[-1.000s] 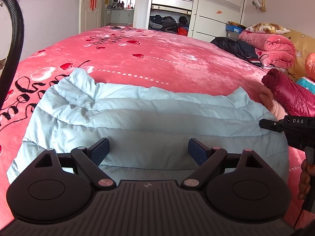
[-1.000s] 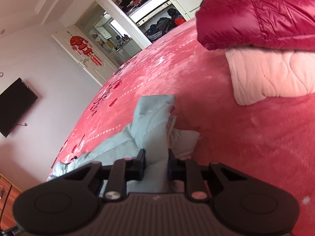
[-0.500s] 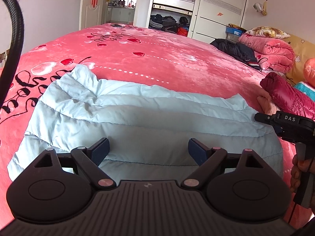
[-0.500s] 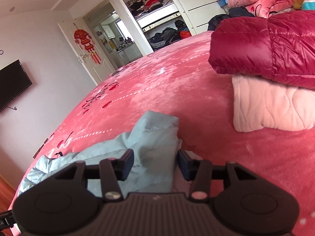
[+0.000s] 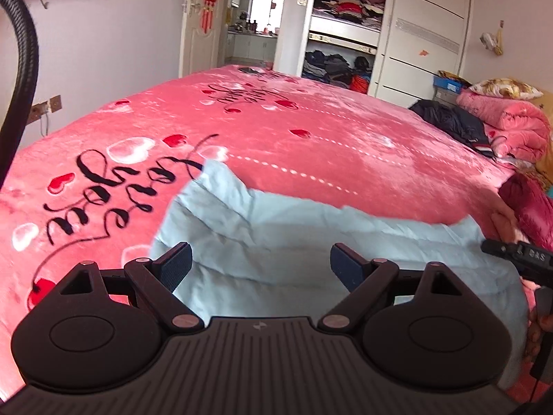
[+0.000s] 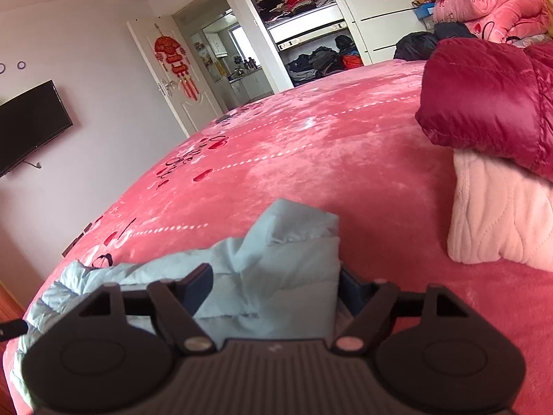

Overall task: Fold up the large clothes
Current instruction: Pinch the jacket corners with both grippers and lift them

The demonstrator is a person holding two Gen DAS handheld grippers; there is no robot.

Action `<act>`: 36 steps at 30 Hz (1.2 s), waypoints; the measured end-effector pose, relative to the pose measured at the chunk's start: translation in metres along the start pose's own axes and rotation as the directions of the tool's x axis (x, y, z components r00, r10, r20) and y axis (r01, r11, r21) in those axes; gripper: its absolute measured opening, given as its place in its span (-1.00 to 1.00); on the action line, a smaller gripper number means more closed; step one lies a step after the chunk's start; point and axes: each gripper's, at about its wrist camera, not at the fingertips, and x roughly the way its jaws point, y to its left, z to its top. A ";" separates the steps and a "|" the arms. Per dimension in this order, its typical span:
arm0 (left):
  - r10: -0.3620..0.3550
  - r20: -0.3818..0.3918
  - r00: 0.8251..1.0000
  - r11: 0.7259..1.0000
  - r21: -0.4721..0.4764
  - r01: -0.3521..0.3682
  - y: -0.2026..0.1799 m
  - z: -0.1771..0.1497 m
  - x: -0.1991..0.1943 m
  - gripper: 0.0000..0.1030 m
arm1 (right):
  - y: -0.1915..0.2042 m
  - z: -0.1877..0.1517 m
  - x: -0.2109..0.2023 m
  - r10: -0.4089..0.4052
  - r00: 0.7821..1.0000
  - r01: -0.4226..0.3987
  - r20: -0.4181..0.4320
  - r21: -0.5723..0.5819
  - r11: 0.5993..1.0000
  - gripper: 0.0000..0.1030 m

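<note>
The pink bedspread [image 5: 311,131] reads "Love You", the right claw [image 6: 276,285] bears "DAS" and is opening around the light blue jacket [image 5: 276,252] lying on the bed, while the left claw [image 5: 261,263] hovers wide open, empty, tilted down.

**What Was Hidden, Cut Off or Blurred**

The near edge of the light blue jacket [image 5: 311,242] was covered by the body of the left gripper [image 5: 261,263] in the left wrist view, and its far collar edge was smeared by blur. The right gripper [image 6: 276,287] was cut off by the right edge of that view; only its black tip and part of a hand [image 5: 537,328] were seen. In the right wrist view the right finger [image 6: 352,294] was partly hidden behind the jacket's fabric. The dark red jacket [image 6: 484,103] and the pale pink quilted garment [image 6: 497,214] beneath it were cropped at the right edge. The clothes on the wardrobe shelves [image 5: 342,3] were too small to be told apart.
</note>
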 end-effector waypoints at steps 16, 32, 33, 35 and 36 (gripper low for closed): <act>-0.007 -0.191 0.981 0.999 -0.053 -0.004 0.025 0.054 0.119 0.70 | -0.005 0.023 0.049 0.014 0.986 -0.004 -0.163 0.064 0.998 0.82; -0.083 -0.105 0.991 0.994 -0.078 0.075 0.033 0.065 0.060 -0.91 | 0.038 0.052 -0.010 0.085 0.996 -0.084 -0.039 0.010 0.996 -0.91; -0.097 -0.089 0.991 0.993 -0.073 0.090 0.034 0.066 0.047 -0.91 | 0.043 0.054 -0.023 0.098 0.995 -0.098 -0.026 0.001 0.995 -0.92; -0.126 -0.059 0.990 0.990 -0.072 0.122 0.040 0.067 0.019 -0.92 | 0.053 0.057 -0.049 0.131 0.991 -0.131 -0.005 -0.020 0.991 -0.93; -0.149 -0.045 0.988 0.986 -0.080 0.145 0.044 0.066 0.002 -0.92 | 0.058 0.057 -0.063 0.142 0.990 -0.142 0.002 -0.037 0.989 -0.94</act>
